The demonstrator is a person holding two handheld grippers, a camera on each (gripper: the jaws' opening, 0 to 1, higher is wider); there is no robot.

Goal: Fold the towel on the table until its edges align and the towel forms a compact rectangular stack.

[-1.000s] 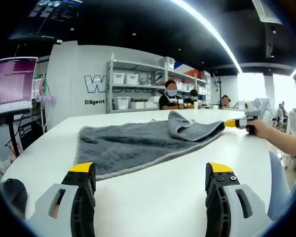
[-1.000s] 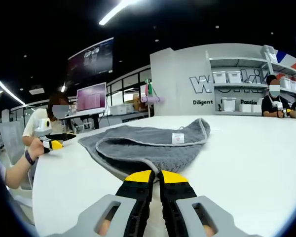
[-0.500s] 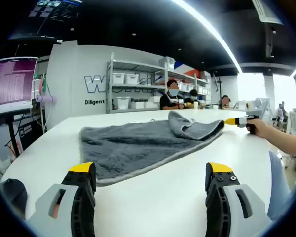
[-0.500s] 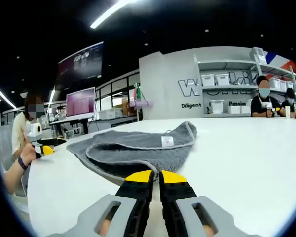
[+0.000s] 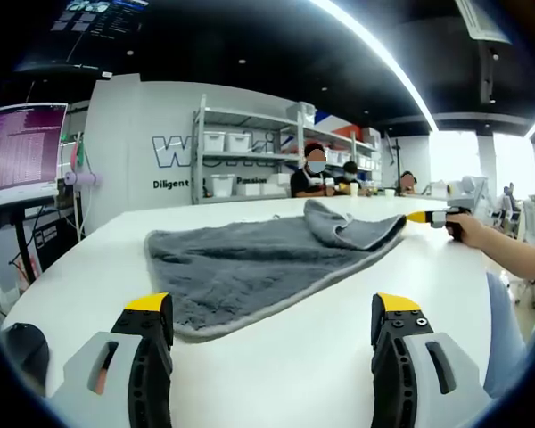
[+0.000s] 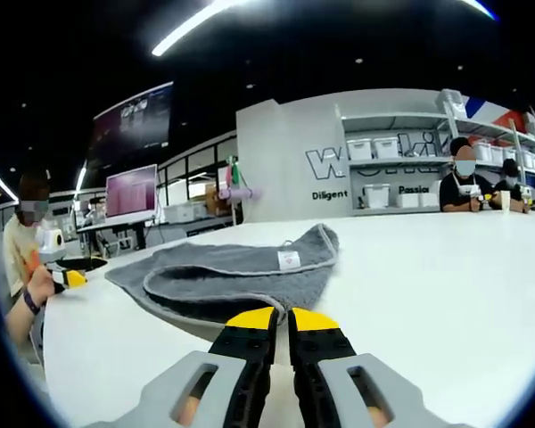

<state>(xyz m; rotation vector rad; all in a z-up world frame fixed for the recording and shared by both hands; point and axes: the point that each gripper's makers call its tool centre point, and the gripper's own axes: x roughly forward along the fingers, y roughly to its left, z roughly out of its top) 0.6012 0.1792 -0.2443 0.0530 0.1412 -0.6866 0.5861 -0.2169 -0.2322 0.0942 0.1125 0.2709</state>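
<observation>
Right tool (image 6: pixel 281 319) pinches what looks like the towel (image 6: pixel 227 278) corner.

Left gripper view: low over the table (image 5: pixel 276 357), facing the towel (image 5: pixel 250 259) lengthwise
Right gripper view: close at the towel's (image 6: pixel 232 281) opposite corner
Shared: towel, table, shelving wall

Bare white table (image 5: pixel 276 357) lies open around the grey towel (image 5: pixel 250 263), nothing blocking approach.
</observation>
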